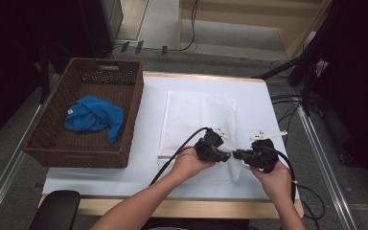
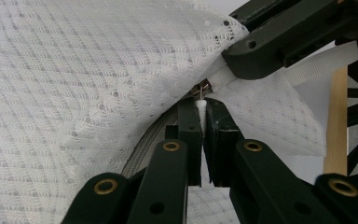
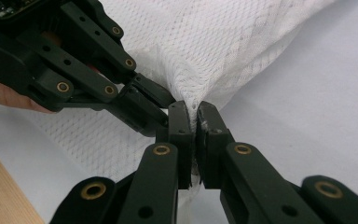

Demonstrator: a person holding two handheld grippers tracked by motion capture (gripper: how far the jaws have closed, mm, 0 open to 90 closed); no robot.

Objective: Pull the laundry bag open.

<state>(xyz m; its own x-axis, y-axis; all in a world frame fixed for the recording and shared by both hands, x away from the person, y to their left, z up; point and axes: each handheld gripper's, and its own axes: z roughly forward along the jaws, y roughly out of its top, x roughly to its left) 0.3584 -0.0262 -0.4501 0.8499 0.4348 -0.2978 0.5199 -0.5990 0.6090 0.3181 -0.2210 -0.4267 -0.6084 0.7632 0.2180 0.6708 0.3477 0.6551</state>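
1. On the high view I have the white mesh laundry bag [image 1: 196, 125] lying flat on the white table cover [image 1: 263, 105], a little right of the middle, with its near right corner lifted between my two tools.
2. My left gripper [image 1: 226, 155] comes in from the left, held in the left hand [image 1: 188, 164], its black cable trailing back towards the near edge of the table.
3. In the left gripper view its jaws are clenched on a small white tab at the end of the grey zipper [image 2: 144, 144], where the metal zip pull [image 2: 204, 88] sits just above the jaw tips.
4. My right gripper [image 1: 237, 154] meets it from the right, held in the right hand [image 1: 274, 181]; the two tools are nearly tip to tip.
5. In the right gripper view its jaws are pinched tight on a gathered fold of the bag's mesh, which fans upward from the grip, and the left gripper's jaw tips lie just beside mine on the left.
6. The brown woven wicker basket [image 1: 120, 143] stands at the left side of the table, well apart from the bag.
7. A crumpled blue cloth [image 1: 93, 115] lies inside that basket, towards its middle.
8. The pale wooden table edge [image 1: 182, 207] runs along my near side.
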